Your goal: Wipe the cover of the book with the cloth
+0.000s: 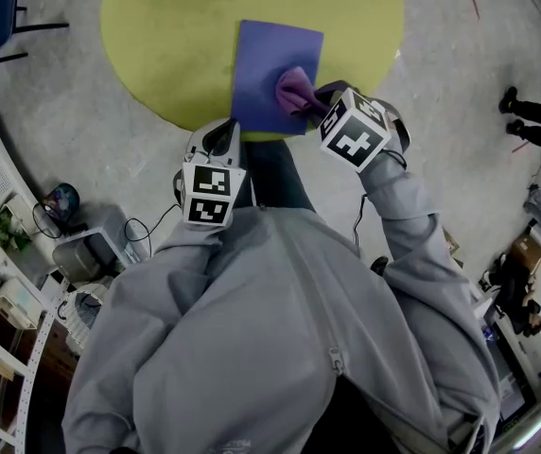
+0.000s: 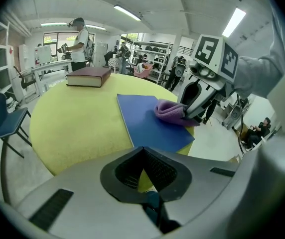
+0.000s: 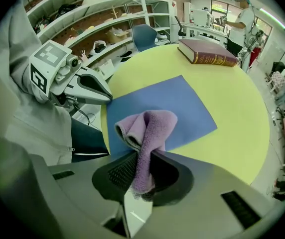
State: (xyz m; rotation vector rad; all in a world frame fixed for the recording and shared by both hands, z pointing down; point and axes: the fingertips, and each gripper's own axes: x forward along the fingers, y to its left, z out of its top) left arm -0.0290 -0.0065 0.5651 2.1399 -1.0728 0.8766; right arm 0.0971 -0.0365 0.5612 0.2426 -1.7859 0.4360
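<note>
A flat blue book (image 1: 269, 69) lies at the near edge of the round yellow table (image 1: 157, 26). A purple cloth (image 1: 295, 90) rests on its near right corner. My right gripper (image 1: 321, 100) is shut on the cloth (image 3: 147, 128), whose bunched end presses on the blue cover (image 3: 172, 101). In the left gripper view the right gripper (image 2: 187, 114) pins the cloth (image 2: 170, 109) to the book (image 2: 142, 118). My left gripper (image 1: 221, 132) hovers at the table edge left of the book, shut and holding nothing (image 2: 141, 151).
A thick maroon book (image 2: 88, 76) lies at the table's far side. A blue chair (image 2: 0, 116) stands left of the table. A person (image 2: 80, 41) stands at a bench beyond. Shelves (image 3: 107, 14) line the wall. Boxes and cables (image 1: 72, 253) clutter the floor.
</note>
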